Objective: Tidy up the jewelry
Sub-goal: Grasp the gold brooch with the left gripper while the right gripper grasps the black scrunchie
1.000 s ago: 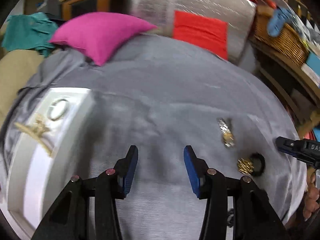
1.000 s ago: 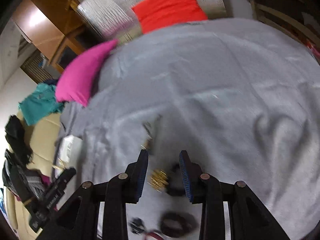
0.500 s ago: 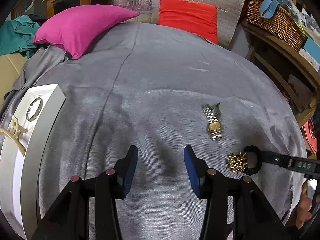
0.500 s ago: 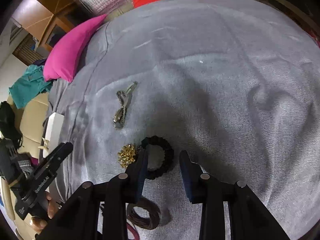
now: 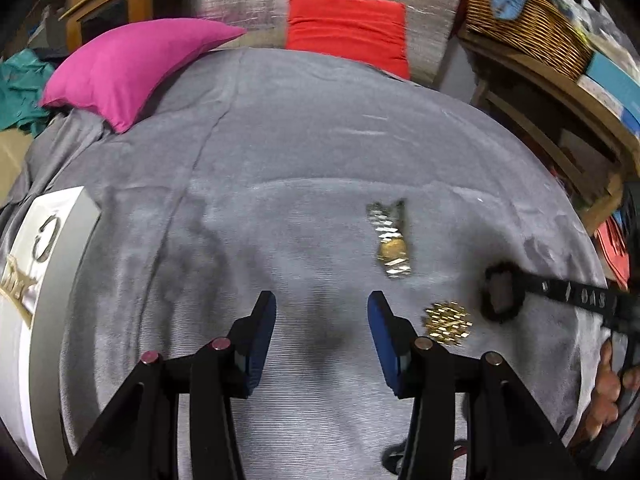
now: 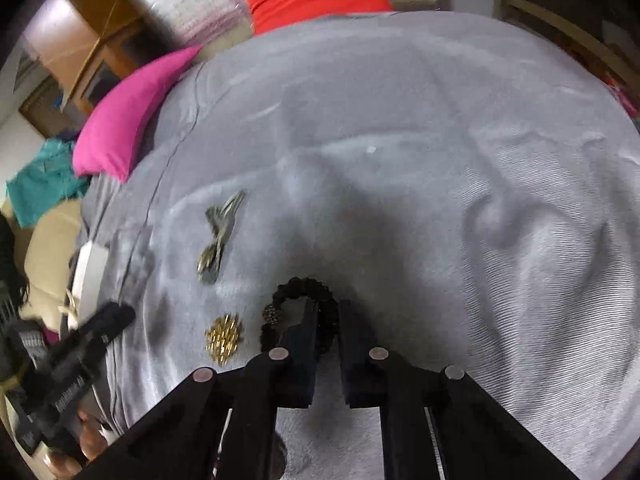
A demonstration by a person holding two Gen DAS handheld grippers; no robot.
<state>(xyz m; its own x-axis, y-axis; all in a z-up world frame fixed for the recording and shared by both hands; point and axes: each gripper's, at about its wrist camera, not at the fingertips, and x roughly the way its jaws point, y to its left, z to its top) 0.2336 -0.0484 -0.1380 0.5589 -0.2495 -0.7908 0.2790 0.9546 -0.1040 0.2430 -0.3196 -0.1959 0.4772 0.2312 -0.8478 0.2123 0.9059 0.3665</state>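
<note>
**Two fingers nipped on a black beaded ring**

Two fingers of the right gripper [image 6: 328, 320] stand nearly pressed together, pinching the near arc of the black bracelet [image 6: 298, 286]; one finger sits inside the loop and the other outside it. The bracelet lies on the grey bedspread [image 6: 460, 160], or just above it; the blur hides which. It looks light, soft and floppy, so a hold on one arc should carry it, though the loop will likely sag and could slip from smooth pads. As a ring it has no true long axis; its opening faces up.

Just left of it lies the gold brooch [image 6: 224, 338], small, spiky and probably stiff, best taken across its edges. Farther out, the watch [image 6: 218, 238] lies flat with its band folded, its long axis running away from the camera; it is likely the heaviest and slickest piece.

The left gripper [image 5: 322, 328] hangs spread and empty over bare cloth. The white tray [image 5: 76, 248] lies at the bed's left edge.
</note>
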